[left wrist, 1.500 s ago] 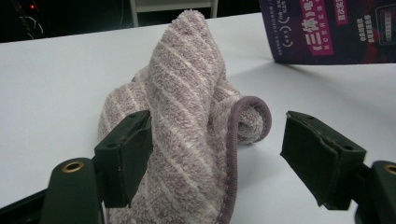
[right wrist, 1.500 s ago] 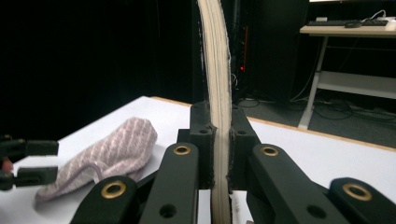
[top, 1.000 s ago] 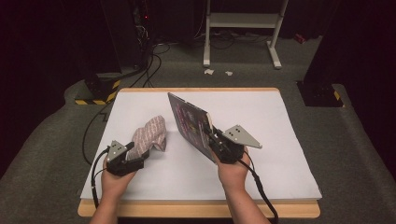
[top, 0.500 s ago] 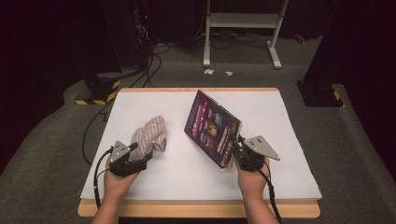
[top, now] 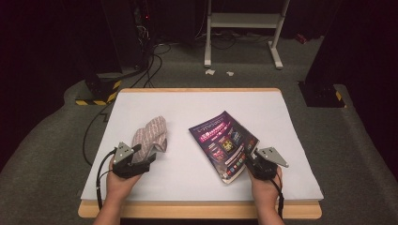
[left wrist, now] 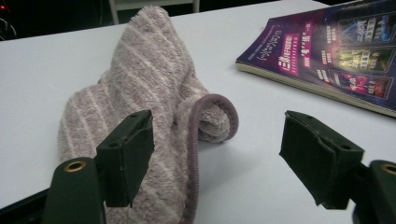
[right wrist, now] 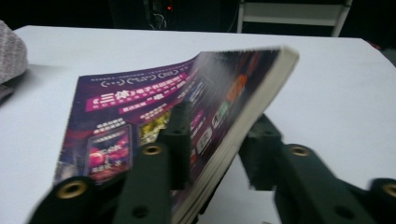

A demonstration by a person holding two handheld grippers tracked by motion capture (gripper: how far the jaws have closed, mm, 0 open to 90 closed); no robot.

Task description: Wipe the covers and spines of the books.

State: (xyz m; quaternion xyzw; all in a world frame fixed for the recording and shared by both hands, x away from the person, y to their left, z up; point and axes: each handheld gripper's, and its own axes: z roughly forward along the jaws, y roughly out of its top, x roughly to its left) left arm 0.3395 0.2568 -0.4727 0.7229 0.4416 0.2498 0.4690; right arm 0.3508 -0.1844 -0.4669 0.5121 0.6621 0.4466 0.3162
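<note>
Purple glossy paperback magazine [top: 224, 144] set down right of the striped pink terry towel [top: 150, 136].
Right gripper [right wrist: 212, 154] jaws have just been opening, straddling its raised near edge loosely to release it; left gripper [left wrist: 217, 163] gapes wide, empty, at the towel.

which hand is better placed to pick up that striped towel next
Left. The left gripper sits right at the near end of the crumpled pink striped terry towel, jaws apart. The right gripper, jaws just opening, has the purple glossy magazine between them.

on the white tabletop [top: 197, 105] the striped pink terry towel [top: 151, 135] lies left of the purple glossy paperback book [top: 224, 143], well apart; left tongs [top: 141, 157] just before the towel, right tongs [top: 250, 161] at the book's near corner.
</note>
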